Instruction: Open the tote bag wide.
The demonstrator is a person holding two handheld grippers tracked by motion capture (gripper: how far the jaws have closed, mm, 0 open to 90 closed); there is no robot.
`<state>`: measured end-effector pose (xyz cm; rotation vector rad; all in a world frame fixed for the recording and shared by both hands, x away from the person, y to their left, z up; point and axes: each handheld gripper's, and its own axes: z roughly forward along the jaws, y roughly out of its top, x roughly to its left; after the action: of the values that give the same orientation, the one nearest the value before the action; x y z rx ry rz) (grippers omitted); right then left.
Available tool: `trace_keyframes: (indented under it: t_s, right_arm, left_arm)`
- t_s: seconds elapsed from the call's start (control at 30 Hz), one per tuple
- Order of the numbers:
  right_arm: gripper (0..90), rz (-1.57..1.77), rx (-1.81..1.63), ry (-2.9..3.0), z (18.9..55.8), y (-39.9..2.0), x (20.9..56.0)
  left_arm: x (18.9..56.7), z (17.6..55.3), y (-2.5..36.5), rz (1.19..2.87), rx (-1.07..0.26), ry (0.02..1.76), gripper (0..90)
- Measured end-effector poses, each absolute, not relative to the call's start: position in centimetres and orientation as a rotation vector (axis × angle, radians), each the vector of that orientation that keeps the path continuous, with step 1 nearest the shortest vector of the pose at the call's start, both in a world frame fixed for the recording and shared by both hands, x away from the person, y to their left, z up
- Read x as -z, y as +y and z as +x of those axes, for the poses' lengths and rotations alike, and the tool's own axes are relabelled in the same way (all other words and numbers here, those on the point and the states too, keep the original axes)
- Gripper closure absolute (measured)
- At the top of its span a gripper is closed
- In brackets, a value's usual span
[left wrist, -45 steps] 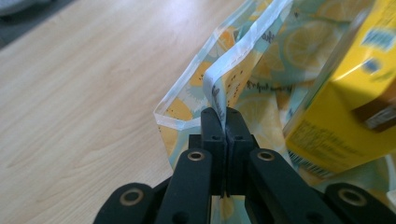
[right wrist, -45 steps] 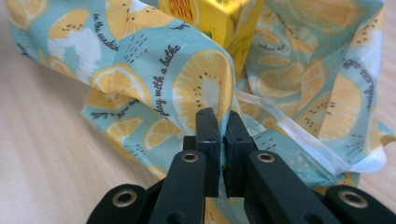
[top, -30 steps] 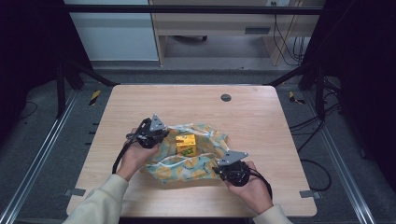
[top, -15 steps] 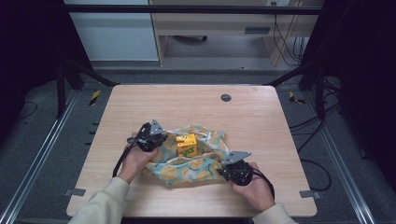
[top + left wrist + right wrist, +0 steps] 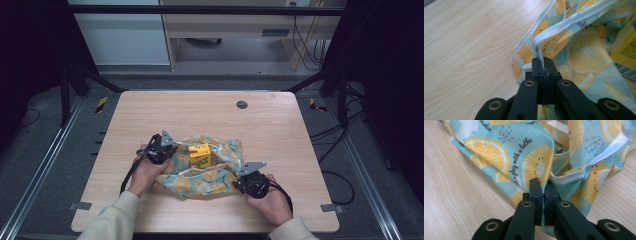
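Left claw point(image 5: 165, 150) is clamped tight on the cloth's point(image 5: 210, 175) white-hemmed edge, jaws pressed together w/ the fabric pinched between them; in the left gripper view point(image 5: 544, 66) the hem rises from my jaw tips toward 1 o'clock. Right claw point(image 5: 247, 179) likewise closed on the cloth, a fold of it caught between the jaws; in the right gripper view point(image 5: 543, 187) the white hem runs off toward 2 o'clock from the tips.

Cloth is teal w/ yellow citrus slices & some printed script, bunched & rumpled, lying on the wooden table point(image 5: 150, 115) toward the 6 o'clock side of the tabletop, between my two hands. My left hand point(image 5: 147, 172) holds its claw at the cloth's 9–10 o'clock edge; my right hand point(image 5: 272, 197) holds the other at its 4–5 o'clock corner. Both claws sit low, close to the tabletop.

Small yellow box point(image 5: 200, 154), w/ green print on its front, sits on the cloth, upright or nearly so, just right of my left claw, toward 12 o'clock from the cloth's middle. In the left gripper view the box point(image 5: 626, 50) shows at 3 o'clock, barcode on one face, cloth folds standing up around it.

Dark round grommet point(image 5: 242, 104) in the table at approx 1 o'clock, well apart from the cloth
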<state>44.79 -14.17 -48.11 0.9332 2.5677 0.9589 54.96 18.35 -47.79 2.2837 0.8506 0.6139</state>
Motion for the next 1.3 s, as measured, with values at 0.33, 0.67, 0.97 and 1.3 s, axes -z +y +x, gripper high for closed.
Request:
trace_keyframes:
  t_s: [0.33, 0.67, 0.97, 1.3]
  right_arm:
    - [89.7, 0.949, -0.910, 2.590, 44.96, -13.95, 48.52]
    - [90.0, 0.970, -0.885, 2.587, 45.10, -14.16, 48.70]
    - [90.0, 1.005, -0.897, 2.591, 45.27, -14.39, 48.86]
    - [85.8, 1.014, -0.933, 2.581, 45.26, -14.75, 48.93]
  left_arm:
    - [48.47, 55.23, 18.38, 2.304, -0.605, 0.877, 89.7]
    - [48.72, 55.01, 18.16, 2.326, -0.627, 0.878, 89.7]
    - [48.85, 55.04, 18.15, 2.349, -0.618, 0.889, 89.8]
    - [48.74, 54.94, 18.32, 2.326, -0.617, 0.890, 86.1]
